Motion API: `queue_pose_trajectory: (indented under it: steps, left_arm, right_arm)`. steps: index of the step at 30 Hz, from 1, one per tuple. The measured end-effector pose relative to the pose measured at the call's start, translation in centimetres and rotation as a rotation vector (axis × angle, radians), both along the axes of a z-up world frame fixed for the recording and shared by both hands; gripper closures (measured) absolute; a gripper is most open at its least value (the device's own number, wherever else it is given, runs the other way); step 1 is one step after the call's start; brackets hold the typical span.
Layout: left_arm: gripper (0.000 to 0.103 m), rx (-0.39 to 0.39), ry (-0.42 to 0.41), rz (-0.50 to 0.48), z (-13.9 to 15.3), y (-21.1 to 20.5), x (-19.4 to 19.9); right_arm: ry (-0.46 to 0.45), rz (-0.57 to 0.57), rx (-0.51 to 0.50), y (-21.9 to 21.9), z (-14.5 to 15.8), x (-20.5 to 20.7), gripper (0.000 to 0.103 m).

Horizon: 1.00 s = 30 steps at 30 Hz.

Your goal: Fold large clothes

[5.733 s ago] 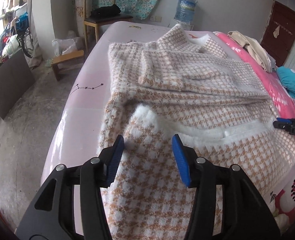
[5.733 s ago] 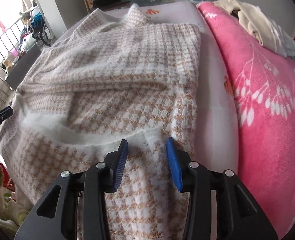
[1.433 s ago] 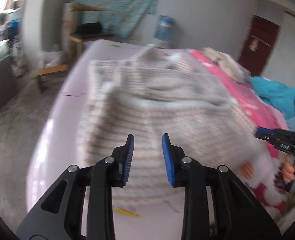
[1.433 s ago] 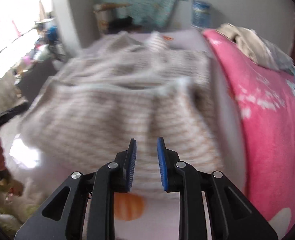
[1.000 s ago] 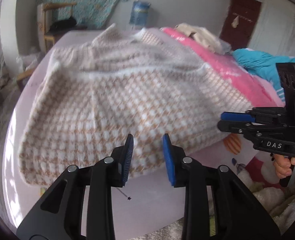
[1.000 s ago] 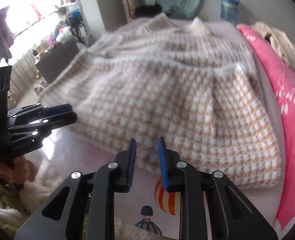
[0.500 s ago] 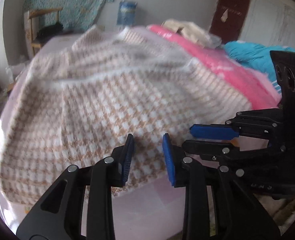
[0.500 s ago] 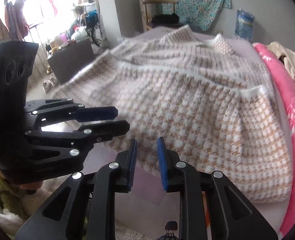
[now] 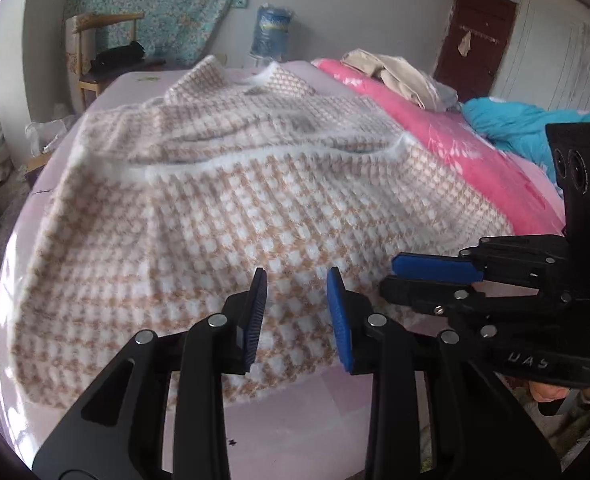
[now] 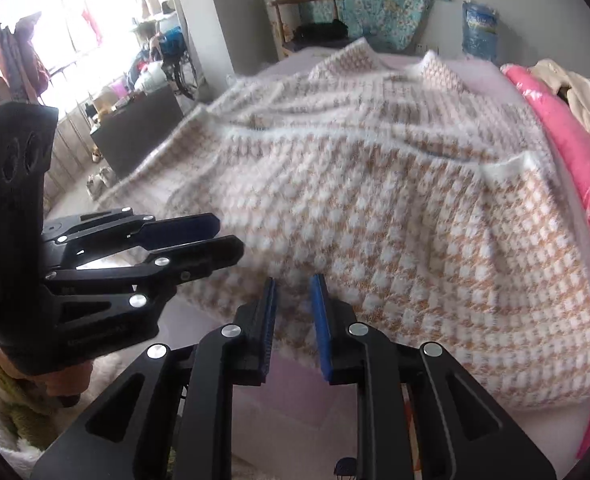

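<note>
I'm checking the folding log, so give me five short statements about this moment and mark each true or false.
1. The checked sweater lies on the bed. True.
2. The left gripper is clamped on the sweater's hem. False: its jaws are apart and hold nothing.
3. The right gripper holds nothing. True.
4. A pink blanket covers the sweater. False: it lies beside the sweater, along its right edge.
5. A wooden chair stands beyond the far end of the bed. True.
</note>
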<state>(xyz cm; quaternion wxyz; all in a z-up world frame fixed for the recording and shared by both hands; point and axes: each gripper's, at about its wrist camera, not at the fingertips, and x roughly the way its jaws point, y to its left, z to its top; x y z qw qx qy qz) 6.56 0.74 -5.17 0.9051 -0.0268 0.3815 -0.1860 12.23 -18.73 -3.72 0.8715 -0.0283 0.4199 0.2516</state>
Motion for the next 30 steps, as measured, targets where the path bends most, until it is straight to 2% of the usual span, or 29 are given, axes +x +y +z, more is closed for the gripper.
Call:
queue_pose_trajectory:
  steps: [2, 4, 7, 9, 10, 14, 16, 17, 19, 20, 22, 24, 26, 27, 29, 30]
  left_arm:
    - [0.070, 0.015, 0.050, 0.027, -1.5, 0.3, 0.7]
    - [0.070, -0.045, 0.066, 0.045, -1.6, 1.1, 0.8]
    - [0.070, -0.019, 0.024, 0.080, -0.2, 2.1, -0.3]
    - [0.071, -0.010, 0.052, 0.101, -1.2, 2.8, -0.1]
    - [0.070, -0.026, 0.063, 0.104, -1.9, 3.2, 0.0]
    - [0.071, -0.029, 0.045, 0.122, -0.5, 3.6, -0.6]
    - [0.065, 0.003, 0.026, 0.158, -0.5, 4.6, -1.0]
    - [0.065, 0.007, 0.053, 0.183, -1.4, 5.4, -0.7]
    - [0.067, -0.081, 0.073, 0.197, -2.1, 7.1, -0.5]
    - [0.068, -0.094, 0.079, 0.198, -1.8, 7.3, -0.5]
    - [0.066, -0.058, 0.051, 0.221, -0.7, 7.7, -0.9]
    - [0.058, -0.024, 0.020, 0.265, -0.5, 8.8, -1.1]
    - [0.059, -0.049, 0.074, 0.294, -1.9, 10.4, -0.3]
    - [0.060, -0.081, 0.079, 0.295, -2.1, 10.9, -0.1]
    - [0.059, -0.083, 0.080, 0.292, -1.2, 10.9, -0.2]
    - [0.056, -0.075, 0.068, 0.290, -0.5, 10.8, -0.3]
  right_arm:
    - [0.016, -0.009, -0.012, 0.2, -1.7, 0.6, 0.084]
    - [0.008, -0.010, -0.018, 0.2, -1.3, 0.3, 0.084]
    - [-0.007, -0.013, -0.026, -0.4, 0.0, -0.4, 0.084]
    - [0.007, -0.026, -0.049, -0.8, -1.2, -0.2, 0.084]
    - [0.007, -0.034, -0.009, -1.2, -1.7, -0.2, 0.084]
    - [0.013, -0.042, -0.004, -1.7, 0.0, -0.6, 0.084]
    - [0.012, -0.064, -0.052, -2.2, -0.5, -0.8, 0.084]
    - [0.027, -0.073, -0.061, -2.4, -1.3, -0.5, 0.084]
    - [0.044, -0.081, 0.012, -3.3, -1.8, -0.3, 0.084]
    - [0.057, -0.082, 0.020, -3.5, -1.5, -0.2, 0.084]
    - [0.053, -0.100, 0.025, -4.2, -0.4, -0.5, 0.084]
    - [0.022, -0.142, -0.010, -5.4, -0.2, -1.0, 0.083]
    - [0.089, -0.183, -0.002, -6.9, -2.2, -0.2, 0.083]
    - [0.096, -0.190, 0.056, -7.6, -2.5, -0.3, 0.083]
    - [0.114, -0.195, 0.060, -8.1, -1.6, -0.4, 0.084]
    - [0.086, -0.212, 0.058, -8.6, -0.6, -0.8, 0.083]
